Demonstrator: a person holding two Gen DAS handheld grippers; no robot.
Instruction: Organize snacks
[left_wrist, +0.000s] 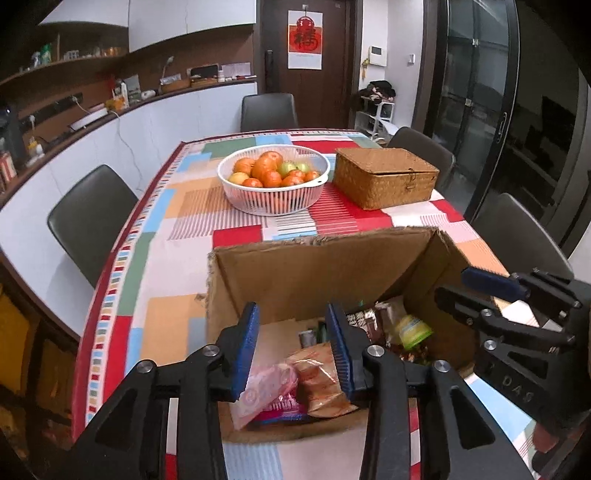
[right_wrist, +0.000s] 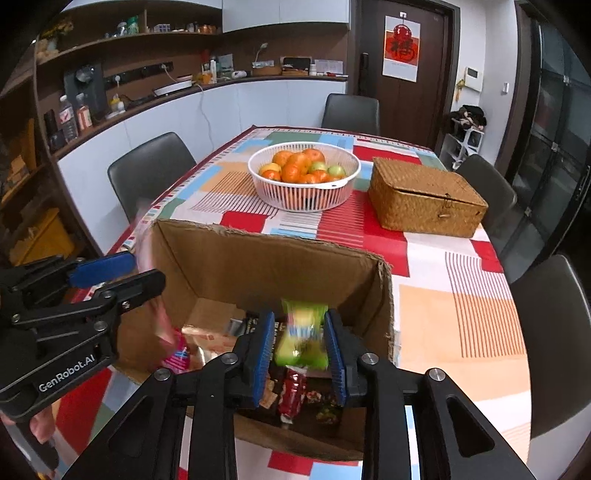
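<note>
Snack packets fill the open brown cardboard box (left_wrist: 295, 280); the right claw (right_wrist: 300, 347) grips a blurred yellow-green packet (right_wrist: 303, 334) above it, while the left claw (left_wrist: 291, 349), marked "GenRobot.AI", hangs open over a pink packet (left_wrist: 266, 391). The surface wears a colourful patchwork tablecloth (right_wrist: 443, 295) in a dining room.

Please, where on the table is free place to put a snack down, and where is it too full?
Bare tablecloth lies left of the cardboard box, between it and the table's left edge, and also right of the box, in front of the wicker box. Crowded: inside the cardboard box, and the far middle, where the fruit basket sits close to the wicker box.
</note>
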